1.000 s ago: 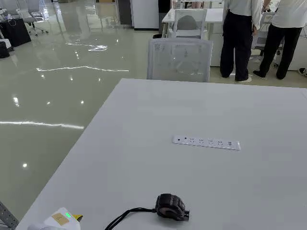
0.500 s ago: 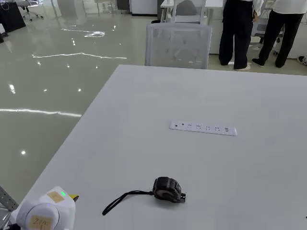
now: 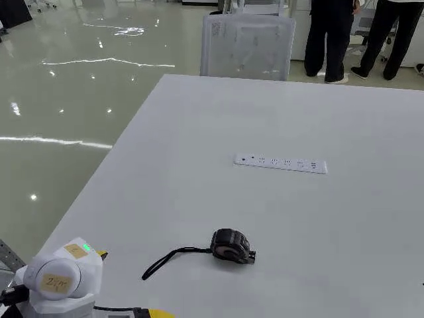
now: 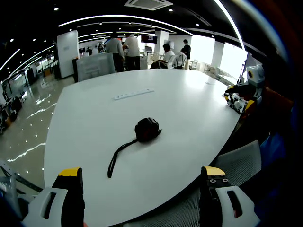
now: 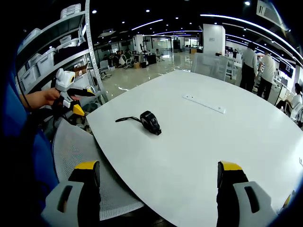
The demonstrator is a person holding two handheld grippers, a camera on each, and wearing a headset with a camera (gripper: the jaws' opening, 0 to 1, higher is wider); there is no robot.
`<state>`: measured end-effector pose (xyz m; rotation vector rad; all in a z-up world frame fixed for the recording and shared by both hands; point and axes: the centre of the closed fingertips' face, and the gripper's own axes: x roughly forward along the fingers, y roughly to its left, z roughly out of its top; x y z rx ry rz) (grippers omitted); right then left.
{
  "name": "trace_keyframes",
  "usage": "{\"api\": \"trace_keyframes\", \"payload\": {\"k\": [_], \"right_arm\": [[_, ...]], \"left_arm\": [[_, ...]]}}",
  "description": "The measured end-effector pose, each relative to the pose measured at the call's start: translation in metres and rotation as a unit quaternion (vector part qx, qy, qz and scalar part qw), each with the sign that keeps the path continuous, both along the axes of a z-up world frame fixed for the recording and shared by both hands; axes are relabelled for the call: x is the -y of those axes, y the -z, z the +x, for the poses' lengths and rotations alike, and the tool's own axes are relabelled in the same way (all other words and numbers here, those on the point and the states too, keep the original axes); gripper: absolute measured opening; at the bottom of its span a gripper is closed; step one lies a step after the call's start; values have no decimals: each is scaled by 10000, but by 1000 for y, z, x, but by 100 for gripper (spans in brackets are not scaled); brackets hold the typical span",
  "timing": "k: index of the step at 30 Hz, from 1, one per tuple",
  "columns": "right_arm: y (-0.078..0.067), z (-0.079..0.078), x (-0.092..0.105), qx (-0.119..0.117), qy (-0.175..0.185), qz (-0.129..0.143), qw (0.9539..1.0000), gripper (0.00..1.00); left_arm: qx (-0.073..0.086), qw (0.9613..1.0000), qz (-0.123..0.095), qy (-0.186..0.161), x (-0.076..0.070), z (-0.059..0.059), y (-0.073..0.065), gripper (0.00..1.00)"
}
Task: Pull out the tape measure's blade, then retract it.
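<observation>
White table (image 3: 199,126), tape measure (image 3: 231,246) blade hidden inside, left tool (image 4: 142,170) and right tool (image 5: 158,165) spread wide, empty

We look down over the table (image 3: 278,119); gripper views aim in low from 8 and 4 o'clock, sharing the tape measure (image 3: 231,246).

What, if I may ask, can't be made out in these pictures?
- Tape measure: blade tip and markings are too small in every view.
- Left hand-held gripper: in the head view its jaws are cut off by the bottom edge.
- Power strip: socket types are too small, and smaller still in both gripper views.
- People behind the table: upper bodies are cut off by the head view's top edge.
</observation>
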<state>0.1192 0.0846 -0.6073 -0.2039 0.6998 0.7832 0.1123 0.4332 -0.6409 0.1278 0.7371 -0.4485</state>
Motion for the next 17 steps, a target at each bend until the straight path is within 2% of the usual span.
{"api": "trace_keyframes", "payload": {"k": [17], "right_arm": [[3, -2, 2, -59, -10, 35, 10000, 100]], "left_arm": [[-9, 9999, 41, 122, 1, 4, -2, 100]]}}
